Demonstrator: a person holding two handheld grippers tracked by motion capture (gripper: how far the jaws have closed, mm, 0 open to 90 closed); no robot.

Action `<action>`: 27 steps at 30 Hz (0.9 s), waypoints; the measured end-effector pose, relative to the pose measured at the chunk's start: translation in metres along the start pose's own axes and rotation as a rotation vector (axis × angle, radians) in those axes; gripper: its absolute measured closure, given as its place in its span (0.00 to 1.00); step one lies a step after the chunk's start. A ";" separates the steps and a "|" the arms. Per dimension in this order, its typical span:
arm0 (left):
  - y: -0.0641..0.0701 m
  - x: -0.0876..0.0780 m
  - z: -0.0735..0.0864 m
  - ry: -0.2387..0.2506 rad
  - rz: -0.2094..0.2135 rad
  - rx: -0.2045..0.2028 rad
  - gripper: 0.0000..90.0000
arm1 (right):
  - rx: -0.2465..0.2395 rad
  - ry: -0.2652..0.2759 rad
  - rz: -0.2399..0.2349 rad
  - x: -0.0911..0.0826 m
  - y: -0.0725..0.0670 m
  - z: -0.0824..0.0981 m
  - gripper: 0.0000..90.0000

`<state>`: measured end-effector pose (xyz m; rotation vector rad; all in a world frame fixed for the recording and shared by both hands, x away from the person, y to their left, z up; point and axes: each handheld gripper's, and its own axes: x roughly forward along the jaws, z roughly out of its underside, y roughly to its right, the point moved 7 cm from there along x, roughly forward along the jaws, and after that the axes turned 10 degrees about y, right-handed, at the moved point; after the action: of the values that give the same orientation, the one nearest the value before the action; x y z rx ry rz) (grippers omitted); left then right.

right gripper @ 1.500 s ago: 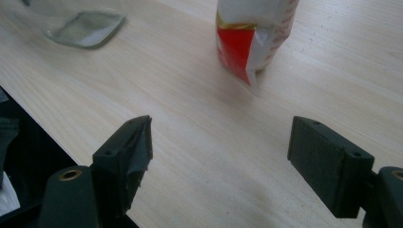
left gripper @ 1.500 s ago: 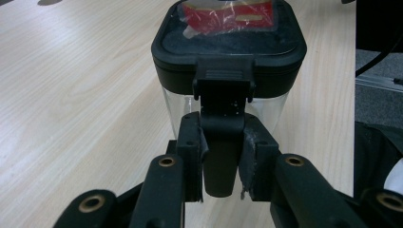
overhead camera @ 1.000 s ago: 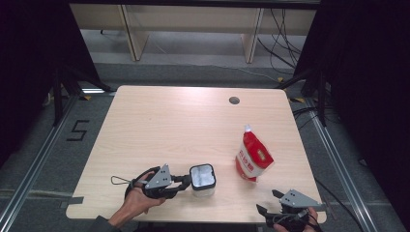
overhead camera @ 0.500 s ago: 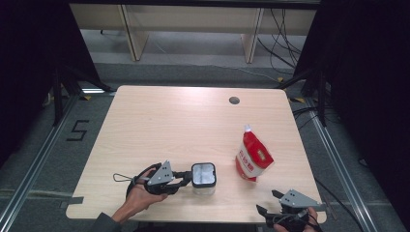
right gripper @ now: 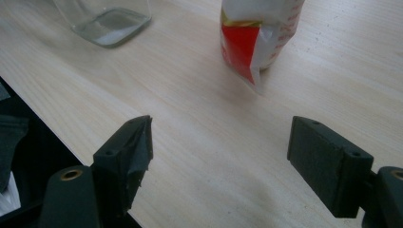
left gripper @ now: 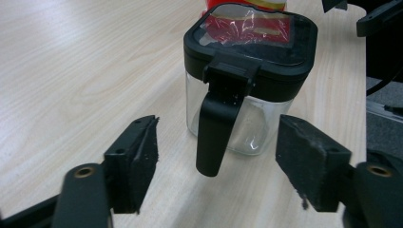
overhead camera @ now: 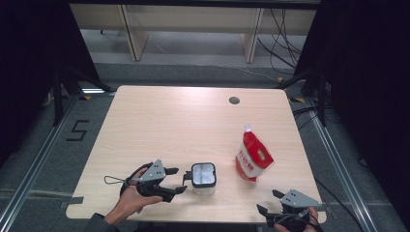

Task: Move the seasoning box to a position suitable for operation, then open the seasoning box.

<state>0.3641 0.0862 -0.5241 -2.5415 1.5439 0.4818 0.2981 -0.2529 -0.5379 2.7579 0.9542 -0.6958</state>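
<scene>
The fingers point(left gripper: 142, 164) of the left gripper point(overhead camera: 176, 180) have just been opening and stand wide, touching nothing, the clear jar point(overhead camera: 203, 178) at their 12 o'clock, its black latch point(left gripper: 216, 128) hanging loose. The jar looks nearly empty. The right gripper point(overhead camera: 270, 202) gapes wide at the bench's point(overhead camera: 169, 125) 5 o'clock corner, the red pouch point(overhead camera: 253, 159) upright at the jar's 3 o'clock.

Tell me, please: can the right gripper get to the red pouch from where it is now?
Probably yes. The right gripper stands open near the table's front edge, and bare table lies between its fingers and the upright red pouch. The jar stands off to the side.
</scene>
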 end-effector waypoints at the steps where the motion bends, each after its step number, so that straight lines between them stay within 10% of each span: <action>1: 0.000 0.000 0.000 0.000 0.000 0.000 0.30 | -0.002 0.002 0.006 0.000 0.000 0.000 0.27; 16: 0.000 -0.019 -0.017 0.041 -0.037 -0.081 0.32 | -0.003 0.006 0.000 0.001 -0.001 0.000 0.27; 27: 0.010 -0.025 -0.029 0.082 -0.054 0.016 0.90 | -0.006 -0.006 -0.002 0.001 -0.003 -0.001 0.28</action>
<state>0.3510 0.0942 -0.4878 -2.6135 1.4944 0.3615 0.2971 -0.2495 -0.5372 2.7483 0.9573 -0.6993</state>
